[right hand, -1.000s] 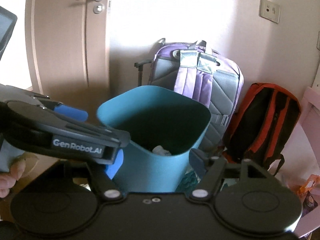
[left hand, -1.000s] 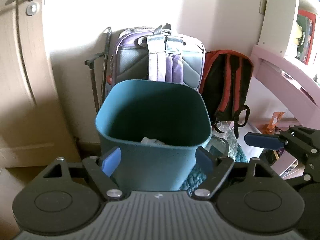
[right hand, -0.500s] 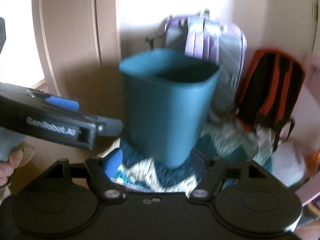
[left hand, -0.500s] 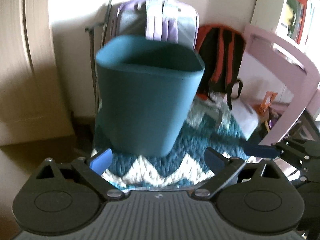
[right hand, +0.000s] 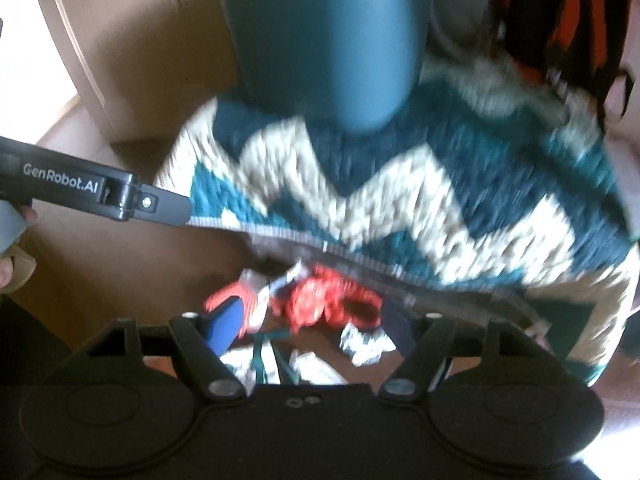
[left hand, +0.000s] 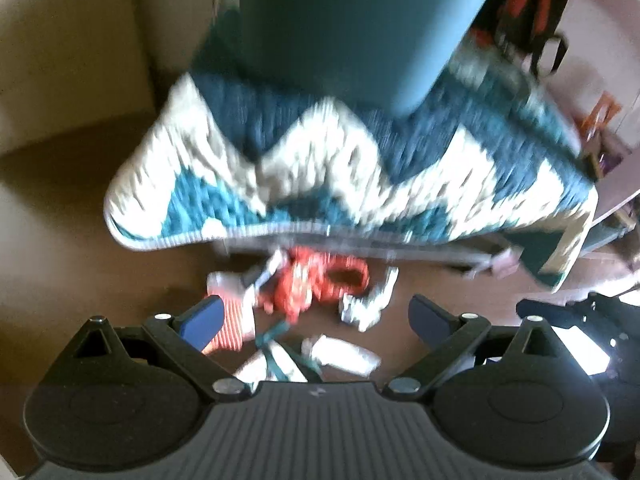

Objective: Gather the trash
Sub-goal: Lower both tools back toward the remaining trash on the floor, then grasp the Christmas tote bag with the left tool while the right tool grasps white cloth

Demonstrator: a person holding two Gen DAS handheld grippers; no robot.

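**Both grippers spread and empty above the litter on the floor**

Left gripper (left hand: 316, 318): jaws spread wide, having just been opening, with nothing between them. It points steeply down at the brown floor (left hand: 80, 264).

Right gripper (right hand: 312, 326): jaws likewise apart and unloaded; no pad presses on any item. In the left wrist view its black frame shows at the right edge. In the right wrist view the left unit's body crosses the left side, and part of a hand (right hand: 8, 240) holds its grey handle.

Trash: a loose cluster lies on the bare floor, just in front of the near edge of the rug (left hand: 360, 168). It includes an orange-red crumpled wrapper (left hand: 316, 282), a red-and-white striped piece (left hand: 230, 320) partly behind the left gripper's blue pad, a crumpled white scrap (left hand: 366, 304), a white tube-like piece (left hand: 344, 354), and a green-and-white item (left hand: 276, 354) nearest the camera. All frames are motion-blurred, so finer identification is not possible.

Teal bin (left hand: 352, 24): stands upright on the teal-and-cream zigzag rug, beyond the litter. Only its lower body is in frame.

Surroundings: a black-and-orange backpack (left hand: 532, 4) stands behind and to the right of the bin; a pale wooden door (right hand: 128, 40) stands at the left
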